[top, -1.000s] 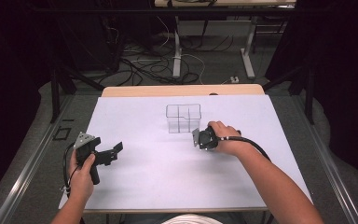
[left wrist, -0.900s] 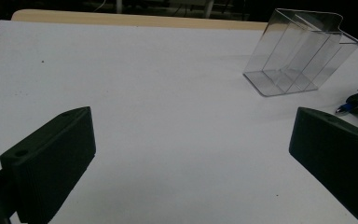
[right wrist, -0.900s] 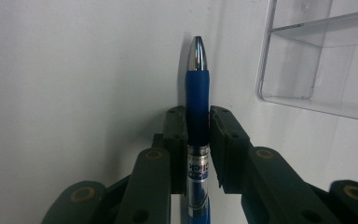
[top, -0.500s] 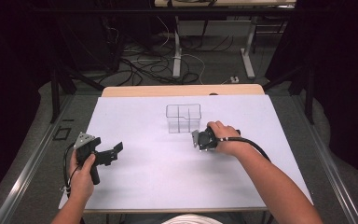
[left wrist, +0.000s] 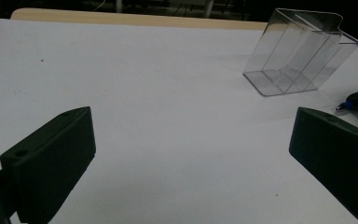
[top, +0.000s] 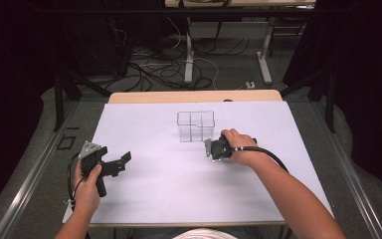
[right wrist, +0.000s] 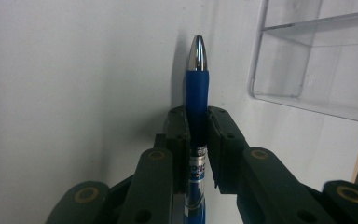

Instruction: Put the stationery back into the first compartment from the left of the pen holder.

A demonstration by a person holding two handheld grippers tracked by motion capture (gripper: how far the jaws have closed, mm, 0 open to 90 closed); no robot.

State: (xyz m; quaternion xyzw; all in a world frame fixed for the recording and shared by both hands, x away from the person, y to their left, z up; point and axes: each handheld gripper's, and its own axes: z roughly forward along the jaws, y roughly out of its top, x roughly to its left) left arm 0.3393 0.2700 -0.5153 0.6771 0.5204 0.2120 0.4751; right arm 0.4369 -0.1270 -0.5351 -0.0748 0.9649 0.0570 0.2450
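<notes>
A blue pen [right wrist: 196, 88] with a silver tip lies between the jaws of my right gripper [right wrist: 196, 122], which is shut on its barrel just above the white sheet. In the high view that right gripper [top: 211, 148] sits right in front of a clear plastic divided box [top: 195, 126]. The box's corner [right wrist: 307, 60] shows beside the pen tip. My left gripper [top: 121, 162] rests at the sheet's left side, open, with nothing between its jaws. From the left gripper [left wrist: 193, 135] the clear box [left wrist: 298, 51] stands upright ahead to the right, and the pen's end [left wrist: 354, 101] pokes in beside it.
A white sheet [top: 154, 199] covers the wooden table, whose far edge [top: 194, 96] stays bare. Cables and metal table legs [top: 189, 55] lie on the floor beyond. A metal rail [top: 35, 164] runs along the left side.
</notes>
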